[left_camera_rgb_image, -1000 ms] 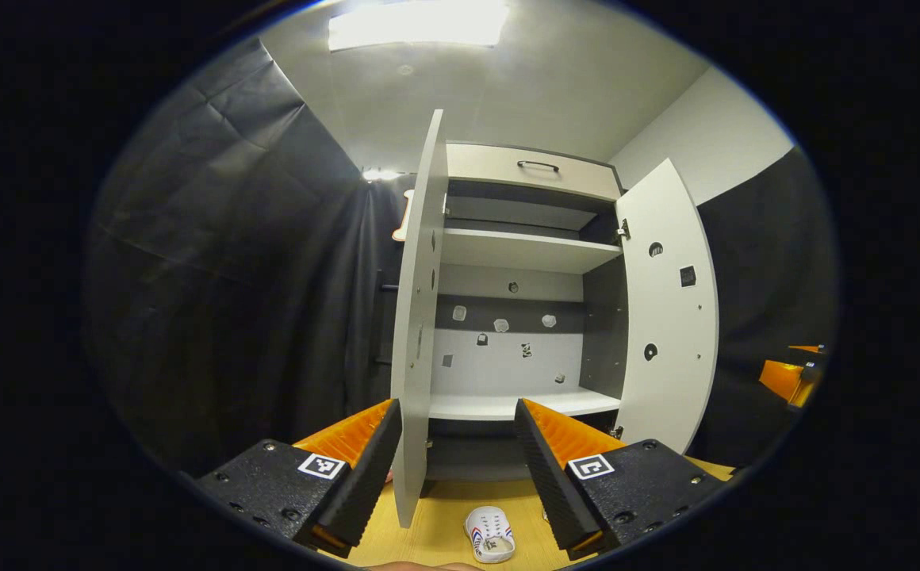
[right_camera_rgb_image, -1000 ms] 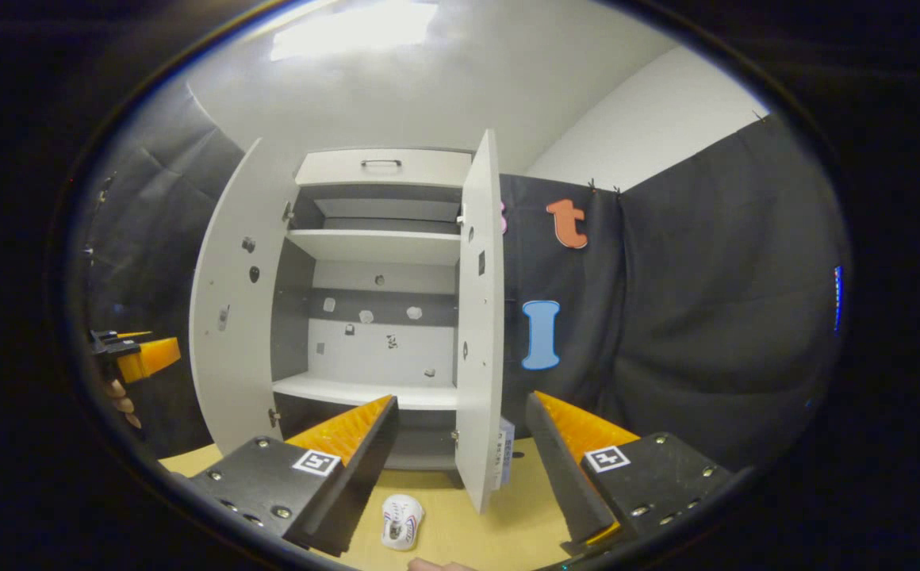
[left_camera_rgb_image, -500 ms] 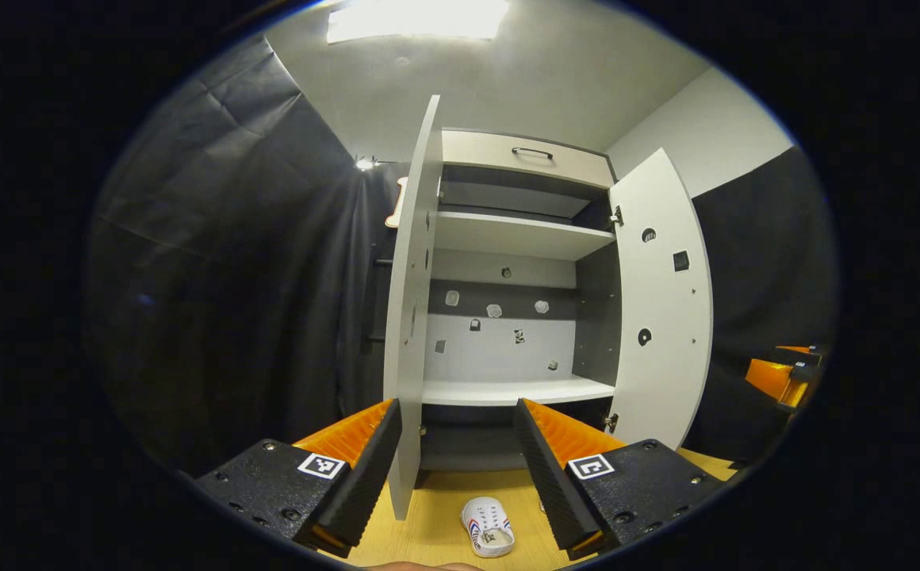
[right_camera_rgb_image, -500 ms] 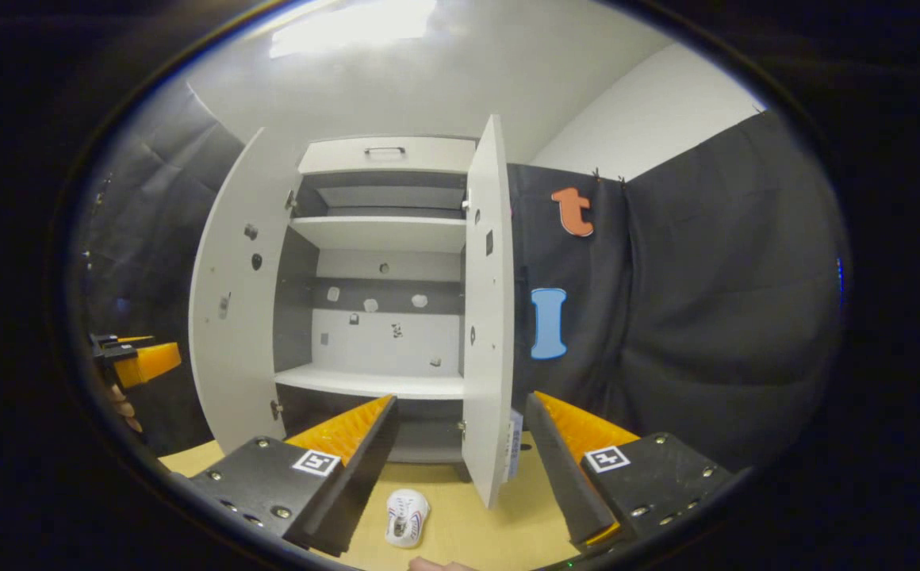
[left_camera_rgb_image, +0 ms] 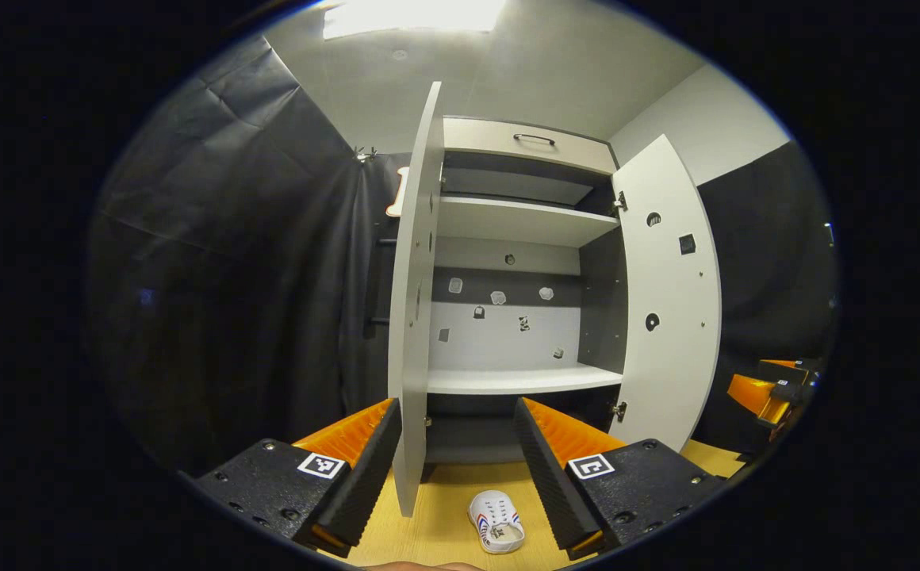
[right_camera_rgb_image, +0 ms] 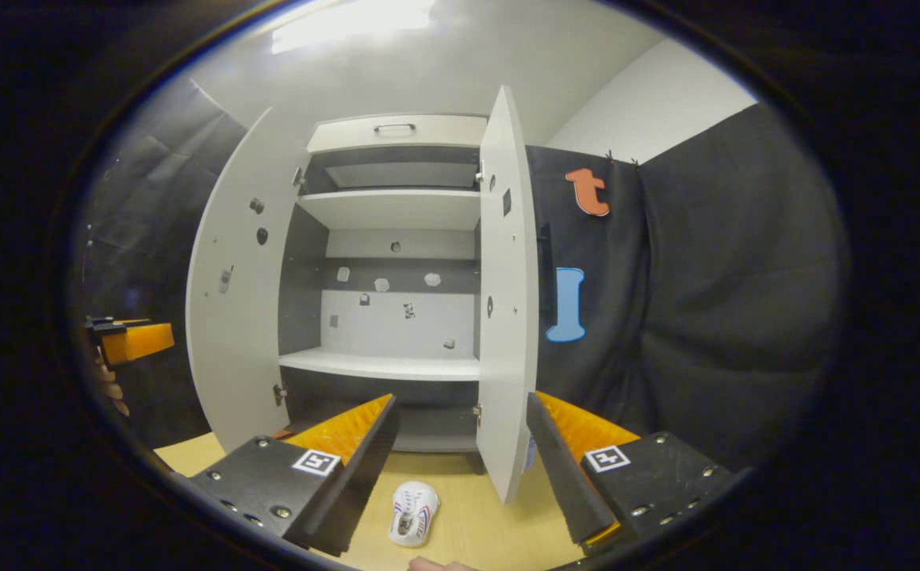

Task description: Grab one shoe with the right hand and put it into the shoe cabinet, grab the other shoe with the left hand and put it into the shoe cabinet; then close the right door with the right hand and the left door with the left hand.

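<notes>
Shoe (right_camera_rgb_image: 413,513) lies just below both spread, empty tongs (right_camera_rgb_image: 460,444), whose descent risks clipping the right door (right_camera_rgb_image: 507,317).

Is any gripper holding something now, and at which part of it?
Nothing is held. Both the left gripper and right gripper are open; one shoe lies on the floor.

Shoe (left_camera_rgb_image: 496,521) lies on floor (left_camera_rgb_image: 444,531) before cabinet (left_camera_rgb_image: 519,238).

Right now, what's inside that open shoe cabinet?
The shoe cabinet holds bare shelves and small bits stuck on its back panel. No shoe is inside; one white shoe lies on the floor in front. The gripper fingers hide the bottom compartment's corners.
</notes>
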A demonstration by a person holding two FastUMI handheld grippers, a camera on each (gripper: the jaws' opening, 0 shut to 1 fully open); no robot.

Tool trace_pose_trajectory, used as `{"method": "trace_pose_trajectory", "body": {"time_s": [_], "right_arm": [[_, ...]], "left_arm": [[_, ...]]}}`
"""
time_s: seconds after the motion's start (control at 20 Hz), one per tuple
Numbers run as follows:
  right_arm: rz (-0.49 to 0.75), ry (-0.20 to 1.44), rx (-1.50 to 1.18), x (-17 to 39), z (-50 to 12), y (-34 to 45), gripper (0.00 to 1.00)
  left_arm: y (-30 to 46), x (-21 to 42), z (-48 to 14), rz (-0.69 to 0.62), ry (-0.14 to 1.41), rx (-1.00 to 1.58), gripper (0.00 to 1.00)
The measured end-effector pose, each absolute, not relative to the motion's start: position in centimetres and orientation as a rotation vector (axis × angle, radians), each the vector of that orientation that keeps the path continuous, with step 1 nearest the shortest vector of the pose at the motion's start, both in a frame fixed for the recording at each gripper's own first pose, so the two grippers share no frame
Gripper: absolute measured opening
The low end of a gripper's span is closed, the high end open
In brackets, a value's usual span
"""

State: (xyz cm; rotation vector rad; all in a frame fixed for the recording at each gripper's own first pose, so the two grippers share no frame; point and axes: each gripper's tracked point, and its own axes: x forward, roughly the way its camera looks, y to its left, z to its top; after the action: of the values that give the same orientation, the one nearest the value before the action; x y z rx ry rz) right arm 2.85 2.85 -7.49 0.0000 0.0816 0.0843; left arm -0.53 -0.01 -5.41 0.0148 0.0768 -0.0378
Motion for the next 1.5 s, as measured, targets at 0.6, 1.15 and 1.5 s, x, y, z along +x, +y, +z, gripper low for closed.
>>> {"method": "trace_pose_trajectory", "body": {"time_s": [0.6,1.15,1.5], "right_arm": [[0.215,0.429,-0.029,5.4,-30.0,10.9,0.96],[0.194,0.757,0.070,6.3,-44.8,15.4,0.84],[0.059,0.782,0.202,8.5,-47.7,14.6,0.51]], "left_arm": [[2.6,0.3,-9.2,-0.004,0.140,0.008,0.87],[4.1,0.5,-10.5,-0.013,0.130,-0.025,0.88],[3.5,0.4,-11.3,-0.053,0.138,-0.032,0.88]]}}
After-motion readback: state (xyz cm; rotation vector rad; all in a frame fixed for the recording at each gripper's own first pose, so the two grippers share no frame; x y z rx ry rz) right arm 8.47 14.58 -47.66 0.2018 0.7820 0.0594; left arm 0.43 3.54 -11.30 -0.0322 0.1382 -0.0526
